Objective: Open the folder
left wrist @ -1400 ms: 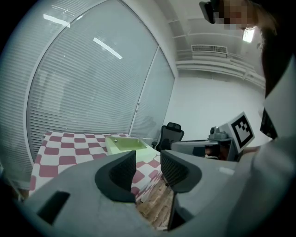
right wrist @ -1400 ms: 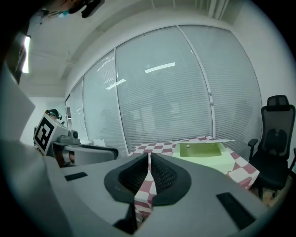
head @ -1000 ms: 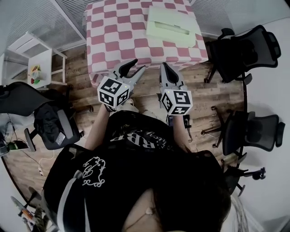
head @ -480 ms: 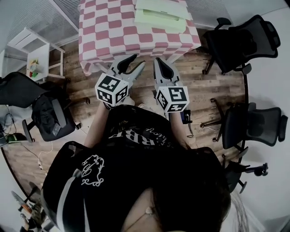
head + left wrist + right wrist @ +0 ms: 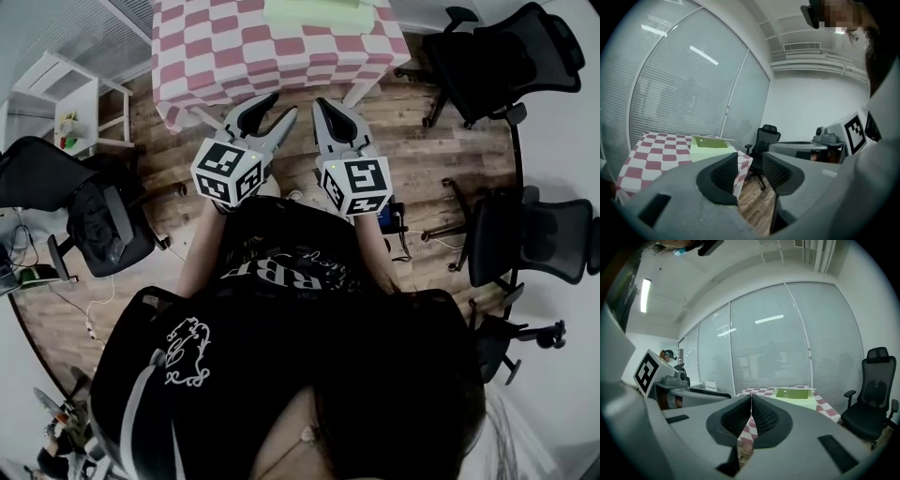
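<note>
The pale green folder (image 5: 314, 11) lies closed on the pink-and-white checked table (image 5: 225, 56), cut off by the top edge of the head view. It also shows in the left gripper view as a green folder (image 5: 710, 146) and in the right gripper view as a flat green folder (image 5: 794, 394). Both grippers hang in the air over the floor just short of the table's near edge, well short of the folder. My left gripper (image 5: 281, 105) is open with nothing between its pads (image 5: 723, 174). My right gripper (image 5: 322, 101) is shut and empty, its pads (image 5: 761, 417) meeting.
Black office chairs stand at the right (image 5: 487, 56) (image 5: 534, 248), and another chair with a bag on it at the left (image 5: 103, 225). A white shelf cart (image 5: 70, 108) stands left of the table. Wooden floor (image 5: 422, 150) lies between me and the table.
The table and folder have slid toward the top of the head view, the folder now partly cut off. Both grippers shifted up with them; their jaws look the same.
</note>
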Available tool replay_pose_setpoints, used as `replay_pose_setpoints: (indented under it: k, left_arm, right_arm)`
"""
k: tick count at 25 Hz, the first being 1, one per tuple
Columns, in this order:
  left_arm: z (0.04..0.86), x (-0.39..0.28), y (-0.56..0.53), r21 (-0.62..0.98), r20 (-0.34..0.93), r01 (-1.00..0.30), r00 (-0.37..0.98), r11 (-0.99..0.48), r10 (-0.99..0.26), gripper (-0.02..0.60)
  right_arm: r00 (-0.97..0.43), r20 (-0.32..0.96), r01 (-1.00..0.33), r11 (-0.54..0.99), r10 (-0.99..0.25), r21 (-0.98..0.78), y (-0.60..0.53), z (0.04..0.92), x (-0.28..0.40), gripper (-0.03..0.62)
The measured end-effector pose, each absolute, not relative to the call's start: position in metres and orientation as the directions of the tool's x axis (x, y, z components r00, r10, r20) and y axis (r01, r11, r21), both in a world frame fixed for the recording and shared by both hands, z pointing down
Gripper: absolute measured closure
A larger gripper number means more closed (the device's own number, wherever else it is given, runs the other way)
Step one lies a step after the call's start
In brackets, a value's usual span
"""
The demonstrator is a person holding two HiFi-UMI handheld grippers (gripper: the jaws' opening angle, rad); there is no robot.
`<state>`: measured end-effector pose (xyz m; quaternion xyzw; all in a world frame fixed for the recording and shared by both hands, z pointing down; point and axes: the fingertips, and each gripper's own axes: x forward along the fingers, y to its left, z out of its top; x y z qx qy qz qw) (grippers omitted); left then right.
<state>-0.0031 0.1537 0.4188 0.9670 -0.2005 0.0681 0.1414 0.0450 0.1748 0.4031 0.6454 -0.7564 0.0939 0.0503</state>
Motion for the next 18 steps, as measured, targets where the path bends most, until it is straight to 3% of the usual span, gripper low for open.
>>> replay_pose_setpoints:
  k: [18]
  left_arm:
    - [0.4189, -0.0116, 0.1543, 0.226, 0.206, -0.443, 0.892, -0.867, -0.402, 0.405]
  right_arm:
    - [-0.189, 0.196, -0.982, 0.180, -0.962, -0.061, 0.1761, 0.4016, 0.0368, 0.583]
